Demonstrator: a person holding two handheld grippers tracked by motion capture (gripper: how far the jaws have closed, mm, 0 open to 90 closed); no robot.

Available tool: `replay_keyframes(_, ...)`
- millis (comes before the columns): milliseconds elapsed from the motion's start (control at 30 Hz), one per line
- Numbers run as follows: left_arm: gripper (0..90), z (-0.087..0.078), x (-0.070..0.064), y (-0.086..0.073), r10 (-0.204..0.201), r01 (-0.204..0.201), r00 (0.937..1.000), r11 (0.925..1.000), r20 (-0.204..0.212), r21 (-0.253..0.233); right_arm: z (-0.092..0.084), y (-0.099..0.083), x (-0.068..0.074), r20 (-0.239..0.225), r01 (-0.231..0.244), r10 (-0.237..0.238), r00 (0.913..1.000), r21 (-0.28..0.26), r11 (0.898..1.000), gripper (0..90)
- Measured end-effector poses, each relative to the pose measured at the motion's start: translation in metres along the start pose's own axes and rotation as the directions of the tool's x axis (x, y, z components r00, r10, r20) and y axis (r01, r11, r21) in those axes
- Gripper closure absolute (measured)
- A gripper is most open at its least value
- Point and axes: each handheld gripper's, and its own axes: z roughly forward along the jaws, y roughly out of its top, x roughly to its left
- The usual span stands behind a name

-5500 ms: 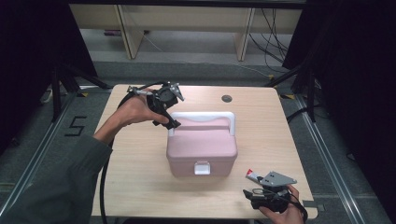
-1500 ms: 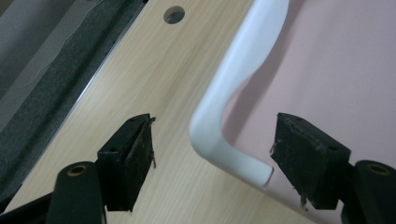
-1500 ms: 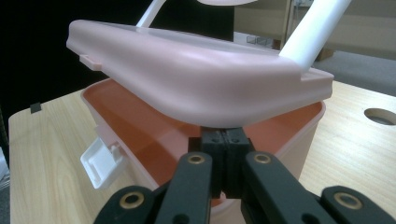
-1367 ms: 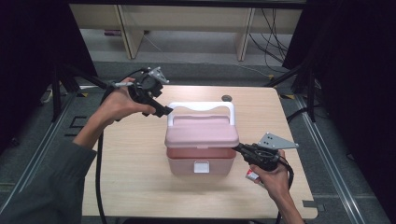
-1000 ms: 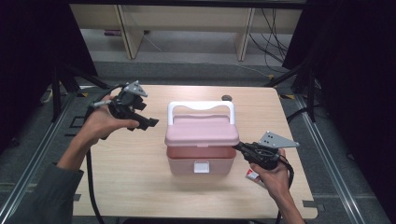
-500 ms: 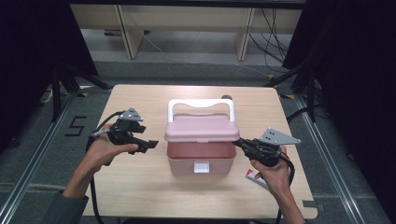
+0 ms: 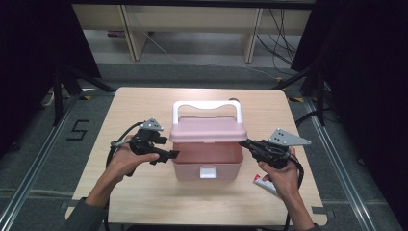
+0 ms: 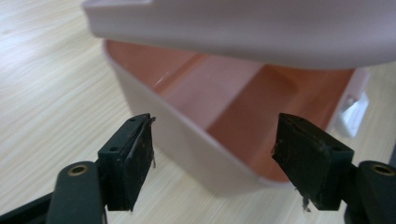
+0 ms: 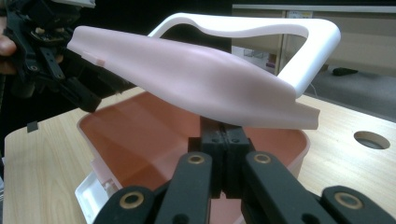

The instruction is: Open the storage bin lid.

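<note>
A pink box (image 7: pixel 207 161) stands mid-table, and its pink lid (image 7: pixel 208 129) with an upright white handle (image 7: pixel 207 105) hangs tilted above the open body. My right gripper (image 7: pixel 245 143) is shut on the lid's right edge; in the right gripper view its jaws (image 9: pixel 223 135) meet under the lid (image 9: pixel 187 79), over the empty box (image 9: pixel 140 126). My left gripper (image 7: pixel 171 155) is open at the box's left side. Its jaws have just been closing a little. In the left gripper view (image 8: pixel 215 140) the box's near wall (image 8: pixel 187 140) lies ahead between the pads, untouched.
A white latch (image 7: pixel 208 172) sits on the box front. A small red and white object (image 7: pixel 264 183) lies on the wooden table (image 7: pixel 144 192) by the right hand. A round hole (image 9: pixel 372 139) is in the tabletop behind the box. Shelves stand beyond the far edge.
The left gripper came down from the box's far left to its left side, near the table. The right gripper stayed at the lid's right edge.
</note>
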Motion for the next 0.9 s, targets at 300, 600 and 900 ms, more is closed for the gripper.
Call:
replay_keyframes(300, 43.2, 0.009, -0.001, -0.007, 0.077, -0.076, 0.9952, 0.9969, -0.060, 0.021, 0.002, 0.005, -0.001, -0.009, 0.009, -0.009, 0.9999, -0.018, 1.000, 90.0)
replay_keyframes(600, 45.9, 0.015, -0.003, -0.011, 0.071, -0.069, 0.9946, 0.9973, -0.075, 0.026, 0.005, 0.010, -0.003, -0.008, -0.011, 0.011, 0.9999, -0.003, 1.000, 90.0)
replay_keyframes(900, 47.7, 0.015, -0.003, -0.014, 0.048, -0.047, 0.9965, 0.9989, -0.069, 0.007, 0.011, 0.021, -0.014, 0.006, 0.015, -0.015, 0.9999, -0.014, 1.000, 90.0)
